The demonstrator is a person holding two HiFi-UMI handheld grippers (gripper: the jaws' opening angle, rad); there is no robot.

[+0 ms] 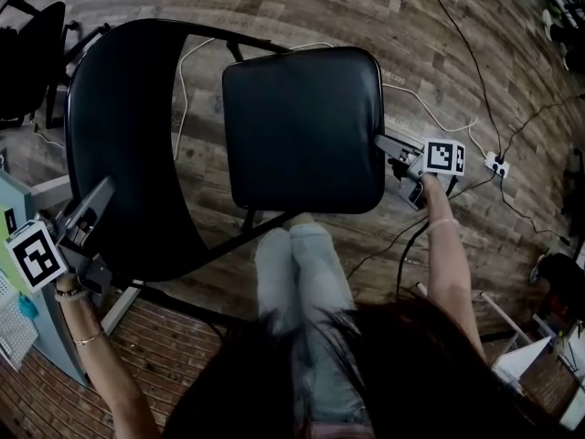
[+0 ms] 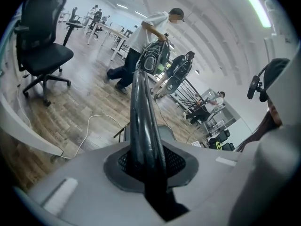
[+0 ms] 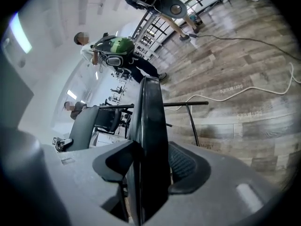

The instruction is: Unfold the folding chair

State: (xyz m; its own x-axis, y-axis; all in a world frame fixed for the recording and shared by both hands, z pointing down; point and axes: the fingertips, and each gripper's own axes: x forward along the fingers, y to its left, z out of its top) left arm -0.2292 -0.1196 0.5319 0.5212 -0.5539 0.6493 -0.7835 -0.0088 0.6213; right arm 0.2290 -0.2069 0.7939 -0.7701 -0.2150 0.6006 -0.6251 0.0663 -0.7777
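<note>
Frame tubes [image 1: 230, 248] show only partly beneath seat [image 1: 302, 126] and backrest [image 1: 119, 144].

Black folding chair [image 1: 302, 126], grey-brown plank floor [image 1: 302, 7], white cable [image 1: 428, 108]

A grey-brown wood-plank floor [image 1: 457, 26] lies below me, with a thin white cable [image 1: 430, 109] trailing across it towards a small white power socket [image 1: 496, 165]. On my left stands a black swivel office chair [image 2: 44, 55], and farther back a person in a white shirt [image 2: 148, 29].
</note>
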